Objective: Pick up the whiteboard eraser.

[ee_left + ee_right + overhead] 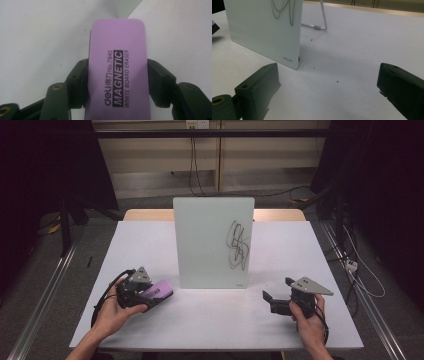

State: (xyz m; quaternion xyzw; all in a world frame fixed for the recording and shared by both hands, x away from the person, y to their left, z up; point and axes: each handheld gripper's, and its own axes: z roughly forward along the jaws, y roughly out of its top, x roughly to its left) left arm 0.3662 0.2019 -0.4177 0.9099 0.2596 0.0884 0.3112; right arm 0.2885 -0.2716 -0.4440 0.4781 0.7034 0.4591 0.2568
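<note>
Already gripped: the left gripper (pixel 148 292) has its jaws clamped on the long sides of a purple magnetic whiteboard eraser (pixel 157 292), approx at mid-length, so the front half pokes out past the pads. In the left gripper view the eraser (pixel 117 67) sits label-up (deli No.7840), squeezed between both jaws, w/ white table under it. From the high view it's low over the table (pixel 210 320), front-left, just short of the board's lower-left corner; can't tell if its underside touches the tabletop.

Centre: small desktop whiteboard (pixel 213 242) stands on its wire stand, w/ a black scribble (pixel 239 245) on its right half. Right gripper view catches the board's lower corner (pixel 265 32), the stand's wire leg (pixel 322 18) behind, and a few dark specks on the table.

Right: right gripper (pixel 272 301) is wide open, nothing between the jaws, low near the table's front-right, pointing toward the board.

Judgement: pick-up step looks done; wiping not yet begun, scribble intact. Next move calls for lifting the eraser, carrying it right across the board face to the scribble, and turning the felt side flat to the surface. Press lightly, as the board is only propped and could tip or slide back; the free right gripper could steady its edge.
</note>
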